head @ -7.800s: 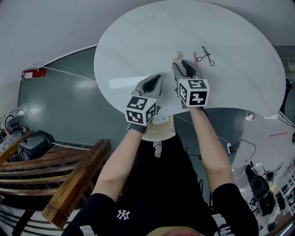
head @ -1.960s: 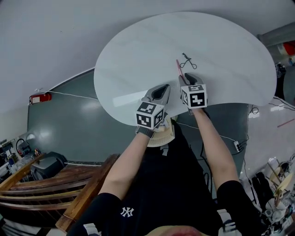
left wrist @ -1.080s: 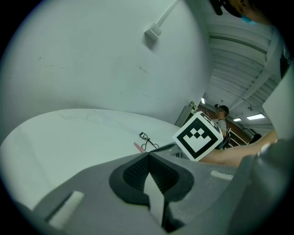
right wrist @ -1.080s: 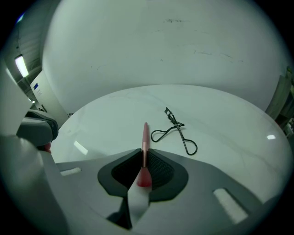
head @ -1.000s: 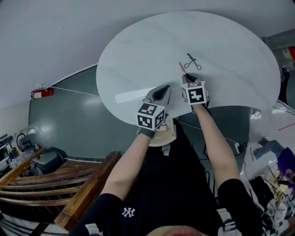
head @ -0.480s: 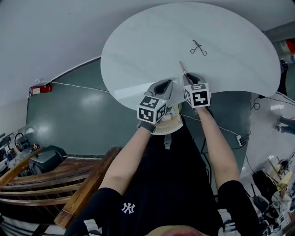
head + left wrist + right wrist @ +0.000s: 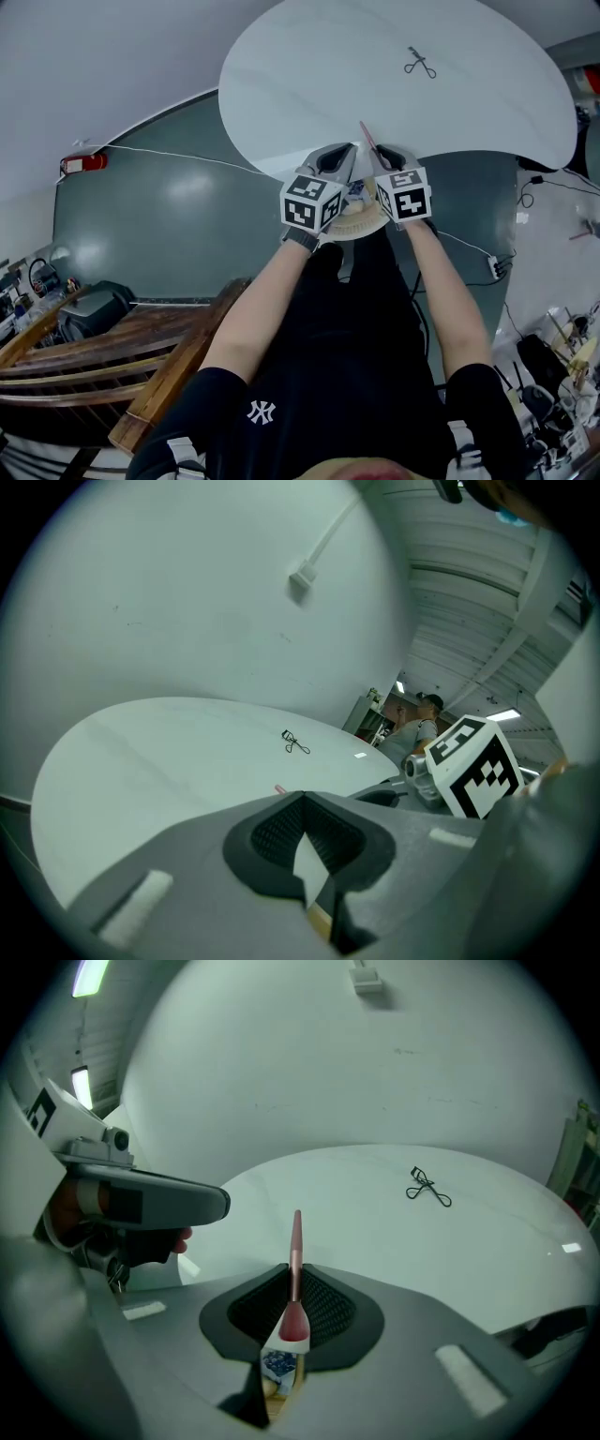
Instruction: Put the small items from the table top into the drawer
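Two grippers, head view: left gripper (image 7: 337, 157) and right gripper (image 7: 378, 157) over the drawer (image 7: 362, 225) at the table (image 7: 309, 75) edge.

Left gripper view: jaws together, empty, probably standing by.

Right gripper view: narrow jaws pinch a slim pink brush (image 7: 296, 1241), likely drawer-bound. The eyelash curler (image 7: 428, 1188) lies well beyond.

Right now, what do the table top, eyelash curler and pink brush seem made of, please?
Table top: white, glossy, faintly veined, perhaps marble or laminate. Eyelash curler: thin dark wire loops, likely metal. Brush: smooth pink handle, probably plastic.
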Tool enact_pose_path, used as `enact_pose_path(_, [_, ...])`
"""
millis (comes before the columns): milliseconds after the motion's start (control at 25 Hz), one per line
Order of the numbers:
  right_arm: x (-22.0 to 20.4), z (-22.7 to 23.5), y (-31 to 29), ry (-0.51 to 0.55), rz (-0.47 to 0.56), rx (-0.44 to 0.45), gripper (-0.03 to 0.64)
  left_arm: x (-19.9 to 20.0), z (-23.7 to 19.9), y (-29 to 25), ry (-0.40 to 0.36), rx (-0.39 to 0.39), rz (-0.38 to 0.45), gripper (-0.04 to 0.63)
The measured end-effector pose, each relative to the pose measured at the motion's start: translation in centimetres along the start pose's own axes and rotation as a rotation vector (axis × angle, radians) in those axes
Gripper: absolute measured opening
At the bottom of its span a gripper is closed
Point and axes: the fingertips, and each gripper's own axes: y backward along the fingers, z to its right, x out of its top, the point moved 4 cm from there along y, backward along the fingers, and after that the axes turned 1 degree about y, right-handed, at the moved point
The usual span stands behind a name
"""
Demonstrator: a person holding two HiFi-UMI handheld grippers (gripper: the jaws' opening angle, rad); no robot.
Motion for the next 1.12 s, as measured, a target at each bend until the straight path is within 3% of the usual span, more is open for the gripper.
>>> enact_pose_path(680, [-8.3,-10.5,2.4,0.091,-0.026,0.101,0.072,-4.3,1.5,5.2,-0.008,-0.037,0.012,0.000])
enact_pose_path(1120, [-12.3,-12.9,-0.1,0.122,-0.090,0.112,0.072,-7.3,1.4,6.7,-0.021,-0.029,-0.022,0.000])
